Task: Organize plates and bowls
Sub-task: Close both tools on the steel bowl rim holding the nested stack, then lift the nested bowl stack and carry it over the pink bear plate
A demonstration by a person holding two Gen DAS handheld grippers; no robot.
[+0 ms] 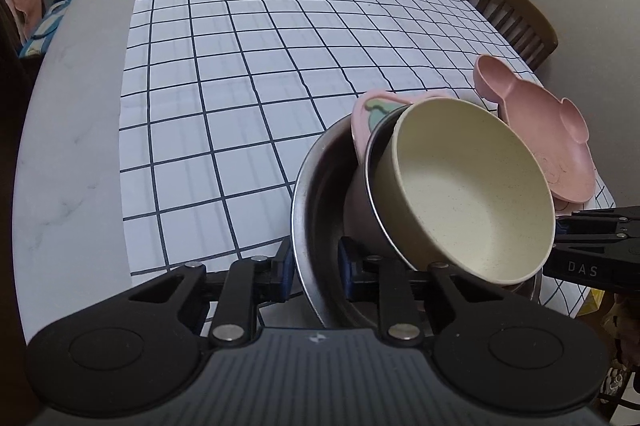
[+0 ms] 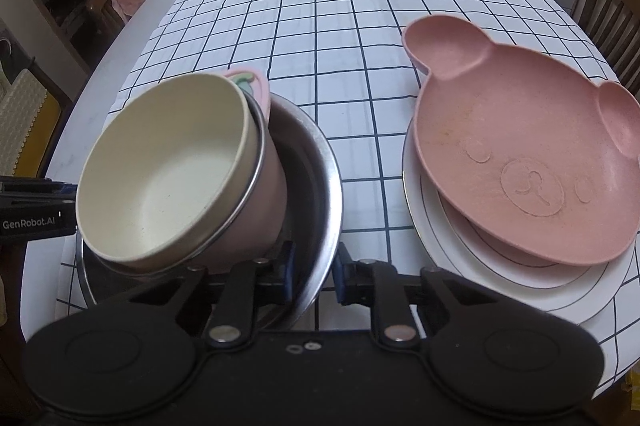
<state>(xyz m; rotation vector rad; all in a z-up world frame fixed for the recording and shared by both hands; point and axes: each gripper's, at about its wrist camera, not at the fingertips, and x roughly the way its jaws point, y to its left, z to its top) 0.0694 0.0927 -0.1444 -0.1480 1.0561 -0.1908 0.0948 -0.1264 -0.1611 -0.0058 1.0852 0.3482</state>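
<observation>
Left hand-held gripper has its two blue-padded fingers set on either side of the rim of the large steel bowl, one inside and one outside, closed narrow on the wall, and the right hand-held gripper pinches the same rim from the opposite side in the same way, so both hold one bowl between them. That steel bowl sits at the near edge of the counter, on the white grid-patterned cloth, straight ahead of each hand-held gripper and touching its pads. To its right, seen from the right wrist, lies a wide white plate with the pink bear-shaped plate resting tilted on top of it; the two stacks are near each other but apart, and the right hand-held gripper is the nearer to the plates. Inside the steel bowl a pink cup-like bowl with a metal rim leans over on its side, its mouth turned toward the left hand-held gripper, and a cream bowl is nested in it. A small pink piece with a green mark is wedged behind them against the steel wall. My reading is that the nested set is loose and top-heavy, so any lift or slide of the steel bowl calls for both grips level.
</observation>
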